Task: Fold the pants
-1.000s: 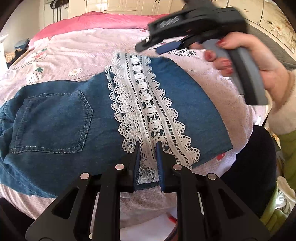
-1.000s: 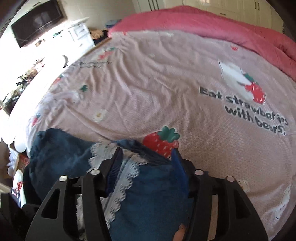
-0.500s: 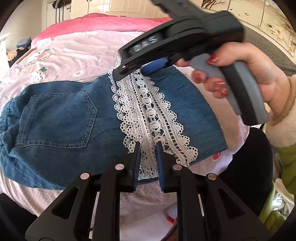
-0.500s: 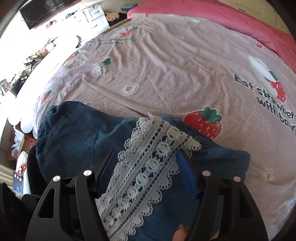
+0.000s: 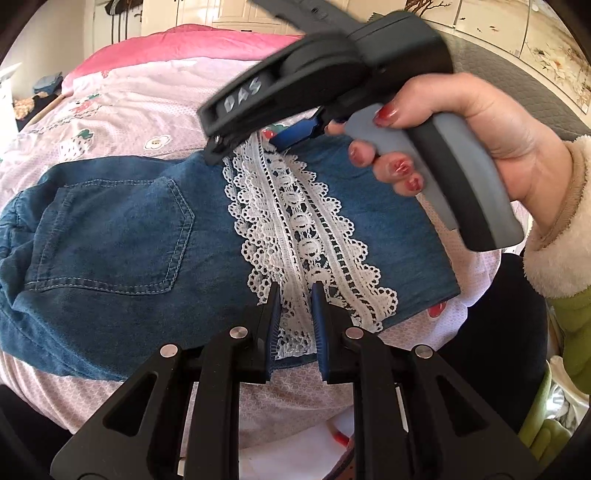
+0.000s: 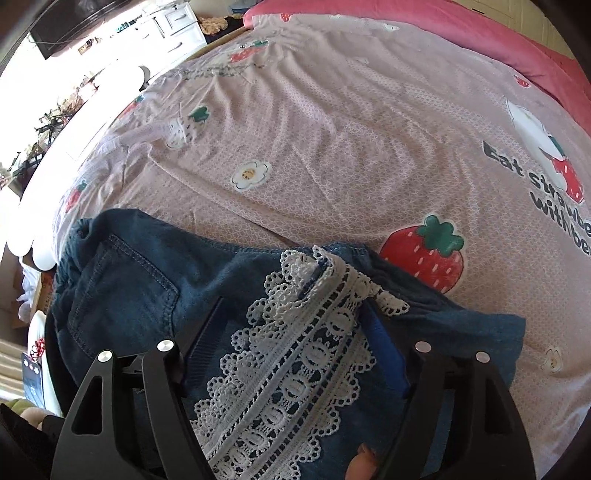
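Blue denim pants (image 5: 122, 236) with a back pocket and a white lace band (image 5: 299, 229) lie folded on the pink bedspread (image 5: 122, 122). My left gripper (image 5: 295, 314) has its fingers close together over the near end of the lace, seemingly pinching it. My right gripper (image 5: 255, 142), held by a hand, hovers over the far end of the lace. In the right wrist view the right gripper (image 6: 295, 332) is wide open, straddling the lace (image 6: 295, 354) on the pants (image 6: 125, 288).
The bedspread (image 6: 332, 129) with strawberry prints stretches beyond the pants. A pink quilt (image 6: 461, 33) lies along the far side. The bed's near edge is just below my left gripper. Furniture and clutter (image 6: 48, 110) stand at the left.
The right gripper has moved from beyond the pants back over the lace band's far end, staying open. The left gripper stays shut at the near end.
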The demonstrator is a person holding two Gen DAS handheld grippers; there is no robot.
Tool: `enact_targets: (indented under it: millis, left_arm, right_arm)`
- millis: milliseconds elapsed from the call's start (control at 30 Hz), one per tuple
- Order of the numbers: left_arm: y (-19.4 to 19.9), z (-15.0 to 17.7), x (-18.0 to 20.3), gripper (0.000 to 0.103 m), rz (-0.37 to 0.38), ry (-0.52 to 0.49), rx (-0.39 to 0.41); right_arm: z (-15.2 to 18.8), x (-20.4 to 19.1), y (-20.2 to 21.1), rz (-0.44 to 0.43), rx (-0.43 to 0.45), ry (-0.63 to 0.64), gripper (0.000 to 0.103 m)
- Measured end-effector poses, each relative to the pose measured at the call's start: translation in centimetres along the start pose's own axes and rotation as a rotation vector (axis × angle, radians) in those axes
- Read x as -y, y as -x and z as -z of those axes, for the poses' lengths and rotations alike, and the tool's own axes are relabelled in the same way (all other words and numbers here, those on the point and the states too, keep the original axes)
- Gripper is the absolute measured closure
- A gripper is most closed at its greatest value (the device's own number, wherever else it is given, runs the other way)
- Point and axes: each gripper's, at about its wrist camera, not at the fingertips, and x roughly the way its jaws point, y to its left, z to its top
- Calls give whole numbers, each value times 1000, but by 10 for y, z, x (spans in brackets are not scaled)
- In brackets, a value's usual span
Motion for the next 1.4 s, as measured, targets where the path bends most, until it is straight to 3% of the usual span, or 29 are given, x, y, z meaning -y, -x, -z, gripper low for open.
enact_targets:
  millis: [200,400,800,1167,1400]
  left_arm:
    - [9,-2,-4,86,3,23,6]
    - [23,-4,-4,79,-13,30,28]
    - [50,-8,-7,50,-50,48,87]
    - [91,-7,-31,13,-205,82,158]
    - [107,-2,-55,10,-263,145,159]
  right_arm:
    - [-1,-2,44,-21,96,-8,28]
    - [2,-6,66,0,137,-6,23]
    - [7,-16,98,33,194,2,11]
    - [5,-41,112,34,225,66,8]
    - [-1,-63,103,18,209,111,7]
